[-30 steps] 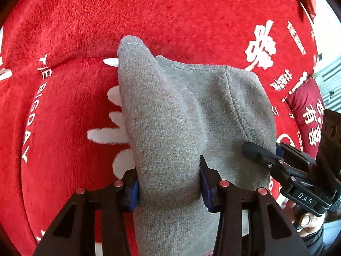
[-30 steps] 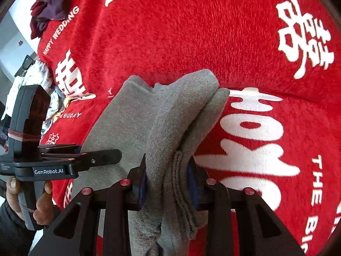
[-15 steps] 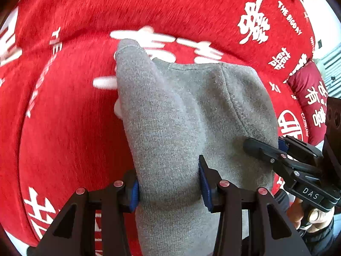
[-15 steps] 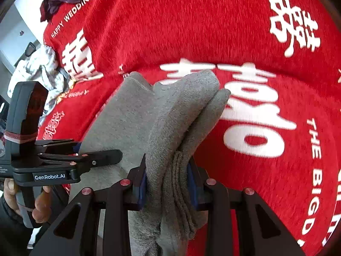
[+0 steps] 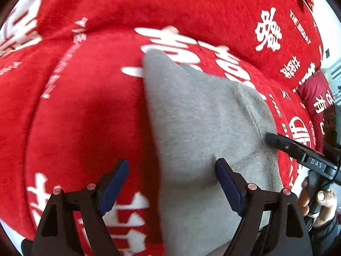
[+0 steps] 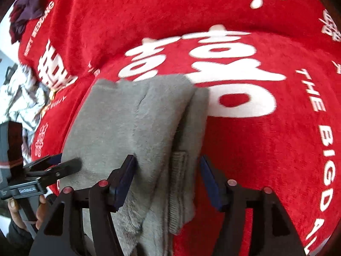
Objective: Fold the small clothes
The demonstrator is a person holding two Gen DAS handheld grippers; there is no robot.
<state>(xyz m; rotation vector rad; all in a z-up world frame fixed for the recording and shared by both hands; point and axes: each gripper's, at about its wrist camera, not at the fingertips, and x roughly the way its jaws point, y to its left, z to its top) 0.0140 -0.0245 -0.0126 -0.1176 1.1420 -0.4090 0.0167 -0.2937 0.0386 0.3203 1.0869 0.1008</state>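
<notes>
Both hand-held grippers have just been opening: the left hand-held gripper (image 5: 171,178) stands with its jaws wide apart, one pad off on the red cloth and the other at the grey fabric, and the right hand-held gripper (image 6: 167,176) has its jaws parted too, with the folded edge lying loose between them, neither pad seeming to press on it. Between and ahead of them the grey garment (image 5: 204,128) lies folded over on itself on the red blanket (image 5: 85,117), which carries white characters and lettering; from the right wrist view its stacked layers and a ribbed cuff show along the near edge.

As a judgement, the fold of this piece looks set down and let go, so this garment is nearly or fully done, perhaps wanting one smoothing pass or a further fold. At the far corner of the blanket a dark purple cloth (image 6: 25,15) lies bunched, and a pale crumpled one (image 6: 23,98) sits off its edge; those appear unfolded, so more of the task likely remains.
</notes>
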